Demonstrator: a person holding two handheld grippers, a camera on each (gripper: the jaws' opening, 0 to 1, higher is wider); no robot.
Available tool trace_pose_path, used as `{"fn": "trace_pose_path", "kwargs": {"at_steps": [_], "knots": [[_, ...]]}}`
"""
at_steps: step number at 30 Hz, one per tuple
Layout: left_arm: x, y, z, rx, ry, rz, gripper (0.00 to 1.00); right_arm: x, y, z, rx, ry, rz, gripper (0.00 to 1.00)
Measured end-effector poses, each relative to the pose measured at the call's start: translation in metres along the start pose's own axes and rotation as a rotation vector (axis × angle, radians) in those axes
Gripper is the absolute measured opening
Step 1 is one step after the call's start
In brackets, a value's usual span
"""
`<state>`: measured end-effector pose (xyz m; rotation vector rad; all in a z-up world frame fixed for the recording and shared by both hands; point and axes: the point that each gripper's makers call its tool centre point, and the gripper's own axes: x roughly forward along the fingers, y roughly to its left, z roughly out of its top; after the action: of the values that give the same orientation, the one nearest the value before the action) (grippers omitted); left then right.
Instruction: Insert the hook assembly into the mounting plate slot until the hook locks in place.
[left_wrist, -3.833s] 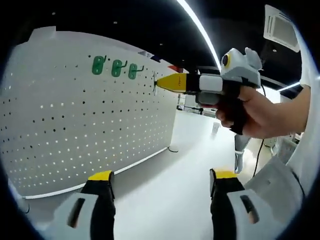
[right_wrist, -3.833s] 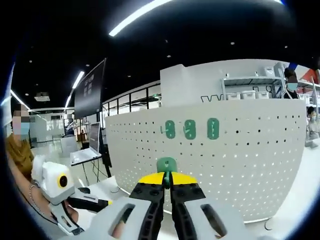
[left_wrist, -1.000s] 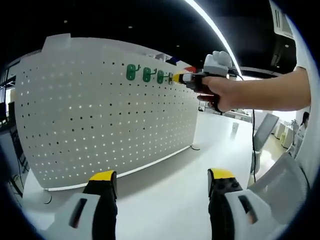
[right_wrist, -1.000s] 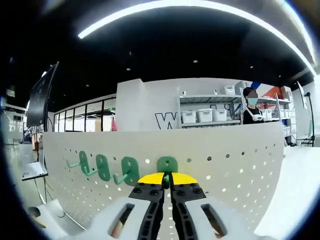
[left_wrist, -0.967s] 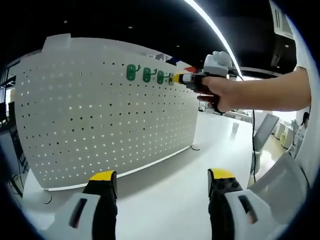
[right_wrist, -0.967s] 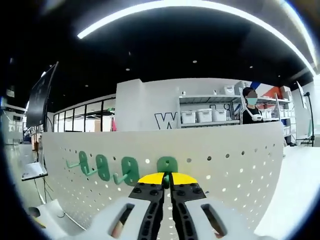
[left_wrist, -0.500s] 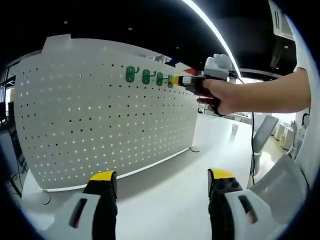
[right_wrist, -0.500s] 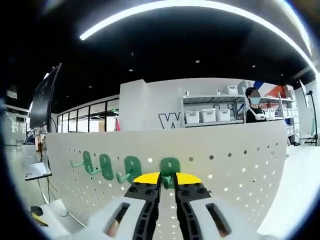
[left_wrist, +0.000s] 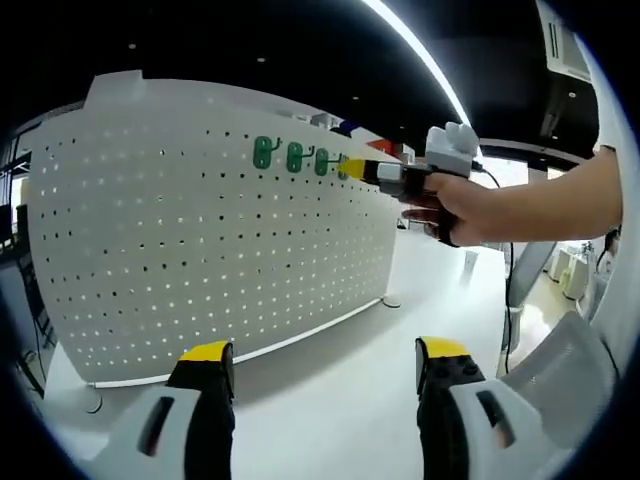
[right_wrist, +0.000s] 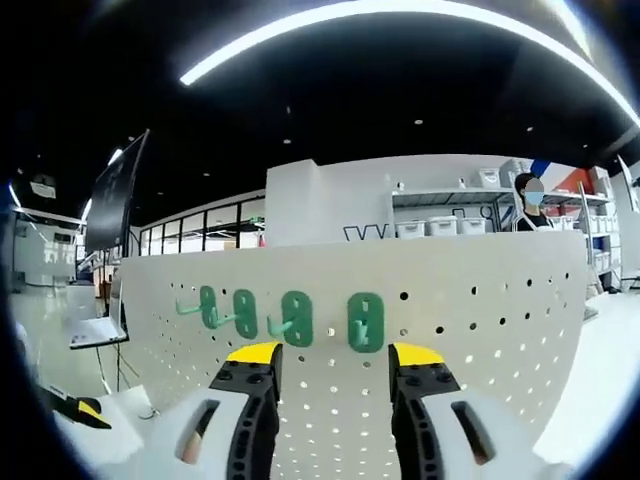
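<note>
On the white pegboard (right_wrist: 480, 330), four green hooks (right_wrist: 365, 322) hang beyond the right claw (right_wrist: 335, 362), spread wide, empty.

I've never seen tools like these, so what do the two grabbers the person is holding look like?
Each gripper has two black jaws with yellow tips and pale grey housings. The right gripper, seen from the side, has a black pistol handle, a white box on top and a dark cable trailing from it. The left gripper matches.

A large open-plan lab or showroom — black ceiling crossed by long light strips (right_wrist: 400, 15), pale glossy floor (left_wrist: 330, 400). At two o'clock in the right gripper view, shelving with white bins (right_wrist: 440, 228); at nine o'clock, a laptop (right_wrist: 98, 330) — workplace furnishings.
</note>
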<state>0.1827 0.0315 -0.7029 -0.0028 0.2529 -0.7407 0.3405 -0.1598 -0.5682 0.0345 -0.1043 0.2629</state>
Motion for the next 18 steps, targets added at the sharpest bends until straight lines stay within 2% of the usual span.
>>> {"fn": "trace_pose_path", "kwargs": {"at_steps": [7,18], "knots": [[0.0,0.001,0.003,0.001,-0.008,0.001,0.76,-0.006,0.0,0.0,-0.006,0.0,0.017,0.4],[0.001,0.003,0.011,0.006,-0.025,0.008,0.76,-0.036,0.007,-0.01,-0.014,0.008,0.067,0.42]]}}
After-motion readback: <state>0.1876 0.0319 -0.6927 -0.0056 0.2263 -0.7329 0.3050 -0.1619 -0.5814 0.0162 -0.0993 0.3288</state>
